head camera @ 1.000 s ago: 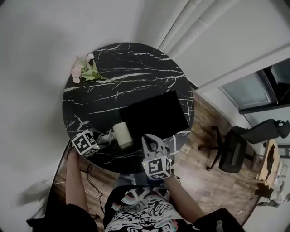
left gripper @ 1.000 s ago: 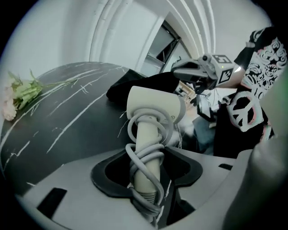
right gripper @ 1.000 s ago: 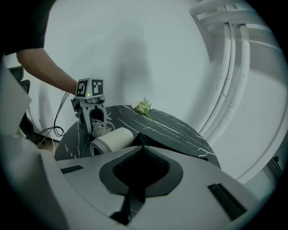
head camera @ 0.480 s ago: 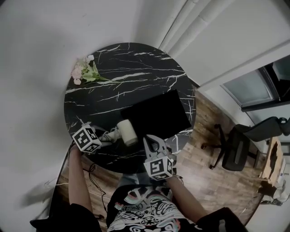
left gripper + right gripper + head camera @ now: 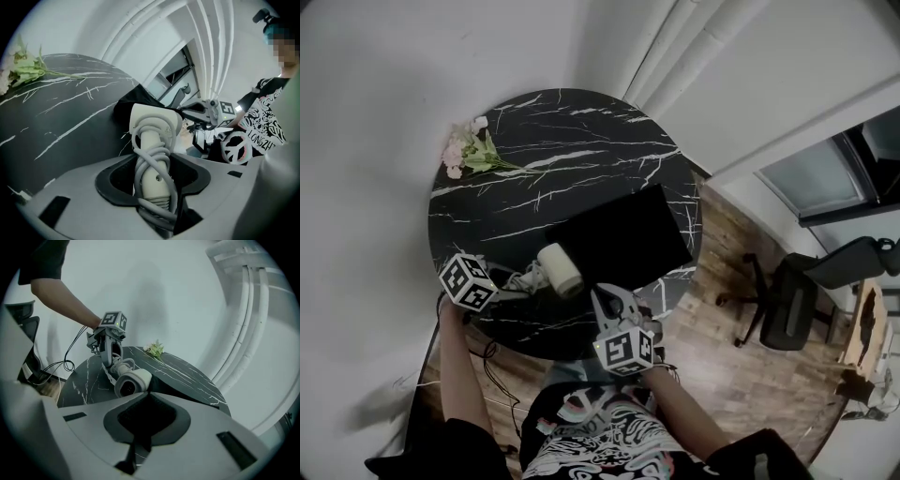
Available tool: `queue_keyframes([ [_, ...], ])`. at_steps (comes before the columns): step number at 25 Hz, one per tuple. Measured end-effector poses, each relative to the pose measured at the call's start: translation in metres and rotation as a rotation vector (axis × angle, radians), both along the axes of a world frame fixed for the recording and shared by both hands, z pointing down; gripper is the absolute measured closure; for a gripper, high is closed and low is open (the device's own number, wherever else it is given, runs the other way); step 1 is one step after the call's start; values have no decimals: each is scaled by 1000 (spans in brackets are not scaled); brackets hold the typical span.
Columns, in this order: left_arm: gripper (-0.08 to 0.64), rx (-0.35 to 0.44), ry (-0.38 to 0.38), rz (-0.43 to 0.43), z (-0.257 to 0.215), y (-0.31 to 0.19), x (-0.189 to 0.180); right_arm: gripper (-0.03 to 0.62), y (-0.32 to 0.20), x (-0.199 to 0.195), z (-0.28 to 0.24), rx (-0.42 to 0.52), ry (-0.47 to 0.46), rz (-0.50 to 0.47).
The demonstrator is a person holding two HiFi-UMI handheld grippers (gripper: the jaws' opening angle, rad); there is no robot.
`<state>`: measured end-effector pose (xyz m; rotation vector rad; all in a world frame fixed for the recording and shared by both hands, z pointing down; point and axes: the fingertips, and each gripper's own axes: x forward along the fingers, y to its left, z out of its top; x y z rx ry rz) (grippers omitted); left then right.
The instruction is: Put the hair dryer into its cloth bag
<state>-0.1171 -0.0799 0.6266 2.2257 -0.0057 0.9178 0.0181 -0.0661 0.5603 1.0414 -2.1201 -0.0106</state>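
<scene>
A white hair dryer (image 5: 560, 269) with its cord wound round the handle is off the black marble table (image 5: 562, 159), its head beside the black cloth bag (image 5: 623, 232). My left gripper (image 5: 520, 279) is shut on the handle (image 5: 151, 173), and the dryer's head (image 5: 152, 123) points away from it. The right gripper view shows the dryer's nozzle (image 5: 132, 382) facing me under the left gripper (image 5: 110, 359). My right gripper (image 5: 602, 295) is shut at the bag's near corner (image 5: 157, 389), seemingly pinching the cloth. The bag lies flat.
A small bunch of pink flowers (image 5: 467, 147) lies at the table's far left. White pipes run up the wall behind. An office chair (image 5: 797, 300) stands on the wooden floor to the right, and a black cable (image 5: 487, 366) hangs by the left arm.
My left gripper has lifted the dryer slightly and rolled it, bringing its head a little nearer the bag. The right gripper has stayed at the bag's corner.
</scene>
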Motion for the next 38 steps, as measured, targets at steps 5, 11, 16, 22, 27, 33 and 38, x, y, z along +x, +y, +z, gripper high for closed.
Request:
queue_keyframes([
  [5, 336, 16, 3, -30, 1, -4, 8, 569, 2, -1, 1, -3, -3, -17],
  [11, 337, 65, 6, 10, -6, -3, 32, 569, -2, -2, 0, -7, -21, -30],
  [16, 339, 123, 23, -21, -6, -10, 56, 569, -5, -2, -3, -6, -38, -39],
  [22, 339, 344, -84, -32, 12, -26, 70, 569, -4, -2, 4, -64, -82, -21],
  [27, 331, 521, -213, -21, 32, -29, 64, 568, -12, 2, 3, -164, -222, 75],
  [33, 229, 635, -277, -59, 30, -25, 48, 475, -22, 0, 7, -193, -184, 92],
  [38, 227, 613, -362, -100, 42, -4, 14, 434, -48, -4, 25, -200, -141, 138],
])
